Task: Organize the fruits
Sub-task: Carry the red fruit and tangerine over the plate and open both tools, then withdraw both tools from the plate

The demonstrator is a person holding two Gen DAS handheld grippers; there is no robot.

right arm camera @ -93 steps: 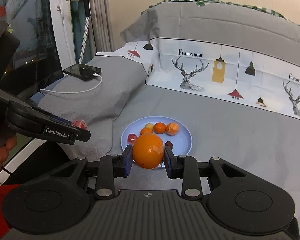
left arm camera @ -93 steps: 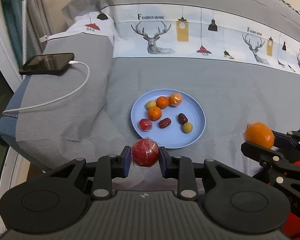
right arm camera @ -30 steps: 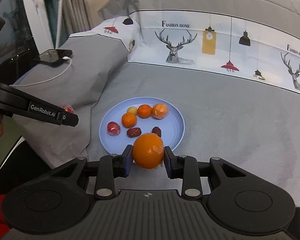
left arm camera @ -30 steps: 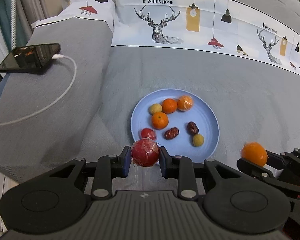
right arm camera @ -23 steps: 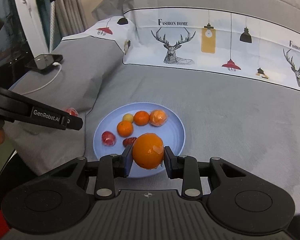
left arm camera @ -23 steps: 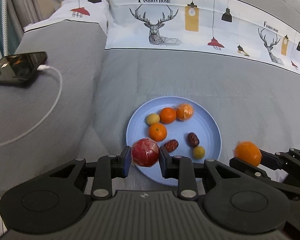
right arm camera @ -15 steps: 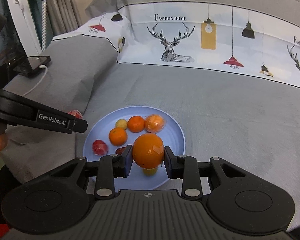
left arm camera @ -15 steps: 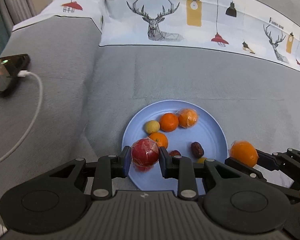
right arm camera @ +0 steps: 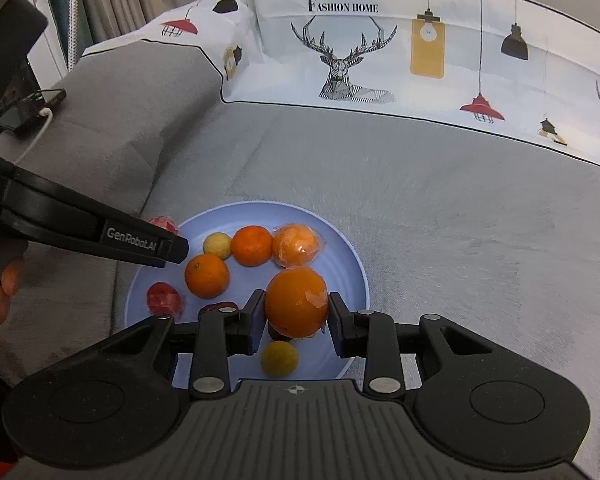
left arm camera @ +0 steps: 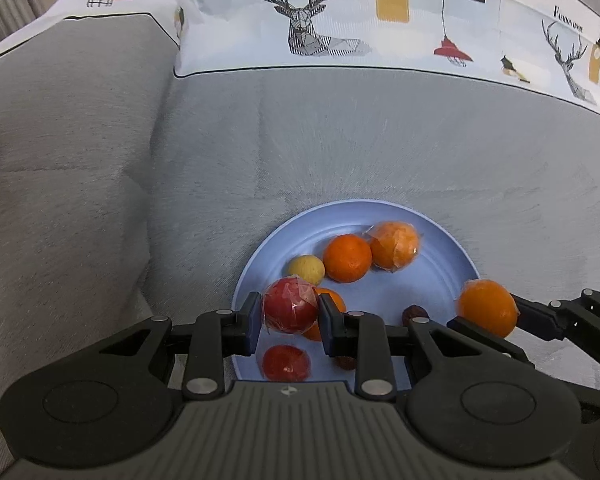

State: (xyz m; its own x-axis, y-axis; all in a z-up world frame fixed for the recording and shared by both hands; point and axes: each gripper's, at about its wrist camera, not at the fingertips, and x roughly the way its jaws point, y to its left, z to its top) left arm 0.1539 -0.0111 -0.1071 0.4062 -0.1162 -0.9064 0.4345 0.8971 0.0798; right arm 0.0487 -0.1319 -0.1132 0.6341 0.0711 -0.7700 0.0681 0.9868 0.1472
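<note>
A light blue plate (left arm camera: 440,236) (right arm camera: 348,256) lies on the grey bed and holds several small fruits: oranges, a wrapped orange (left arm camera: 394,245), yellow fruits, a red wrapped fruit (left arm camera: 286,363) and dark dates. My left gripper (left arm camera: 290,312) is shut on a red wrapped fruit (left arm camera: 291,305) over the plate's near left part. My right gripper (right arm camera: 296,306) is shut on a large orange (right arm camera: 296,301) over the plate's near right part; it also shows in the left wrist view (left arm camera: 487,307).
A grey blanket fold (left arm camera: 60,160) rises left of the plate. A printed deer pillowcase (left arm camera: 340,20) lies behind. A phone (right arm camera: 30,106) with a white cable sits on the blanket at far left.
Both grippers have moved forward and down with their fruits, from short of the plate's near edge to over the plate. Both stay shut.
</note>
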